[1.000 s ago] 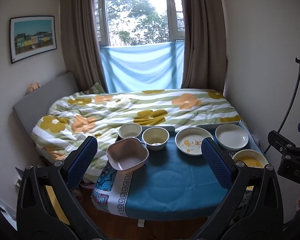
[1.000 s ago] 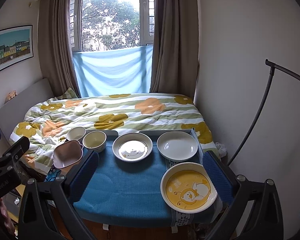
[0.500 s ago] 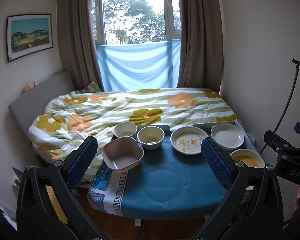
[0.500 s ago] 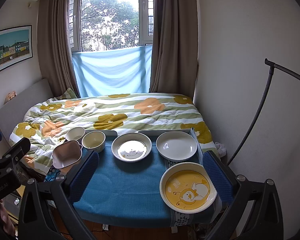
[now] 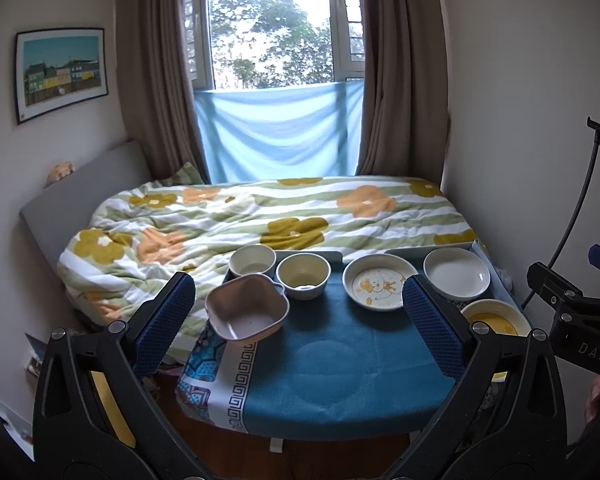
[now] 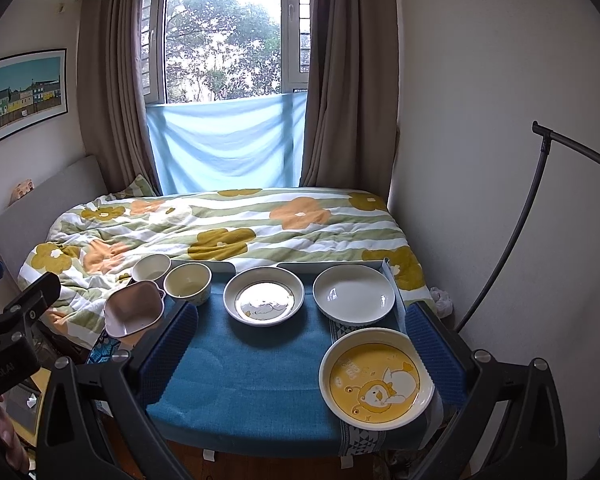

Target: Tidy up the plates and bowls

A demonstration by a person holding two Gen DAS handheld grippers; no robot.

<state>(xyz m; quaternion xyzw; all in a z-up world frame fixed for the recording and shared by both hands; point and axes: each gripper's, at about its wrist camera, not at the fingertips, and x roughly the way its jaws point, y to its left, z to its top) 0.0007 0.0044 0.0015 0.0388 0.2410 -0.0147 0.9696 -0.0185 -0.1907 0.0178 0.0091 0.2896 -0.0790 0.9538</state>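
A: What do the two handheld tools look like?

B: The left gripper and right gripper share black plastic frames, silver screws at the joints and blue textured pads lining their fingers.

A: Any markings?

B: White lettering, "DAS", on the right tool's black body, seen from the left wrist camera.

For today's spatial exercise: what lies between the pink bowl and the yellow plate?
Only bare blue cloth, seen best in the right wrist view. The pink bowl sits at the left edge, the yellow plate at the right.
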